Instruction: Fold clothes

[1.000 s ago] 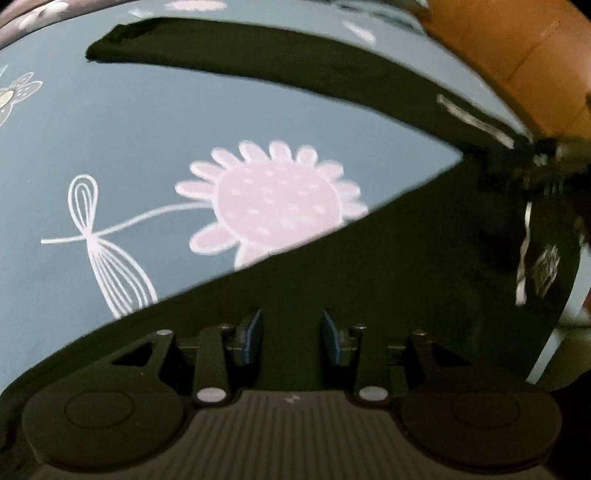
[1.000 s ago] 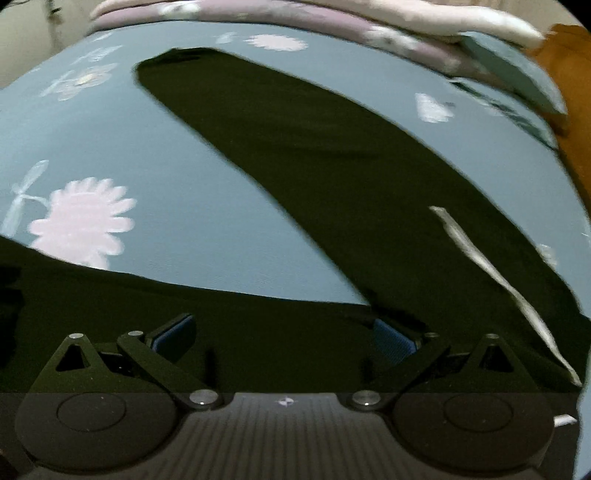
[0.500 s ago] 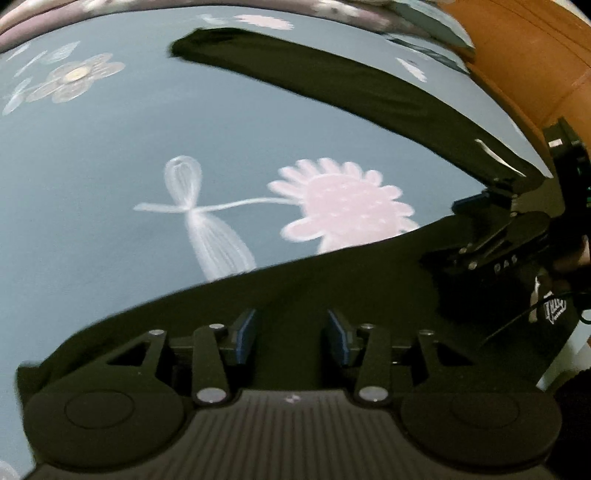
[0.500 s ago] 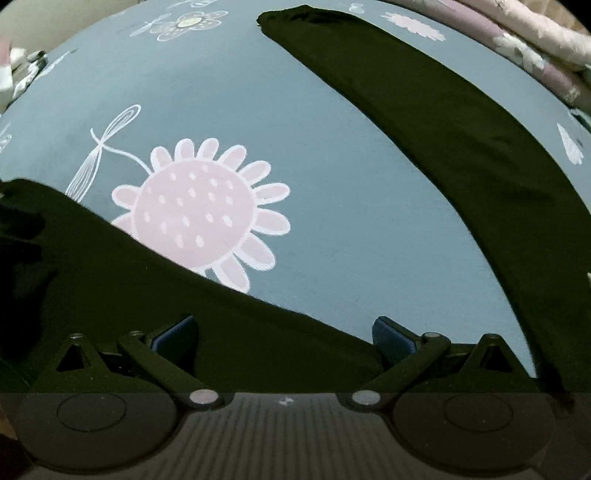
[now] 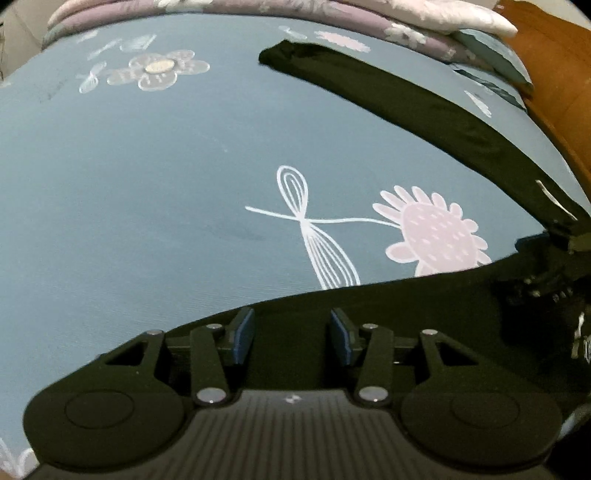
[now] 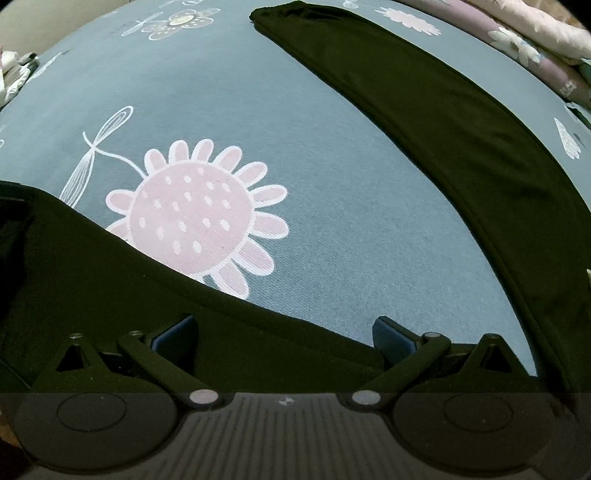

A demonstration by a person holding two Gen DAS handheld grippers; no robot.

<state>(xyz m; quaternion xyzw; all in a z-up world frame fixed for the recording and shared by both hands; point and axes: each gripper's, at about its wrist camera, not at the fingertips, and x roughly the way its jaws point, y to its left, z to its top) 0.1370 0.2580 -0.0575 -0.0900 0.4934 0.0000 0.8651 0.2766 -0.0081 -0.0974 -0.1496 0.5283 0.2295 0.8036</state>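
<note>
While the black garment (image 6: 461, 147) lies spread on a blue flowered sheet (image 5: 147, 184), one long leg runs away toward the far pillows (image 5: 424, 22) and the other part crosses under both grippers. With a narrow gap between its blue pads, the left gripper (image 5: 291, 332) sits over the dark cloth near its edge, though whether it pinches any fabric I cannot tell. Spread wide, the right gripper (image 6: 284, 332) rests above the garment's near edge, beside a pink flower (image 6: 195, 218), gripping nothing
</note>
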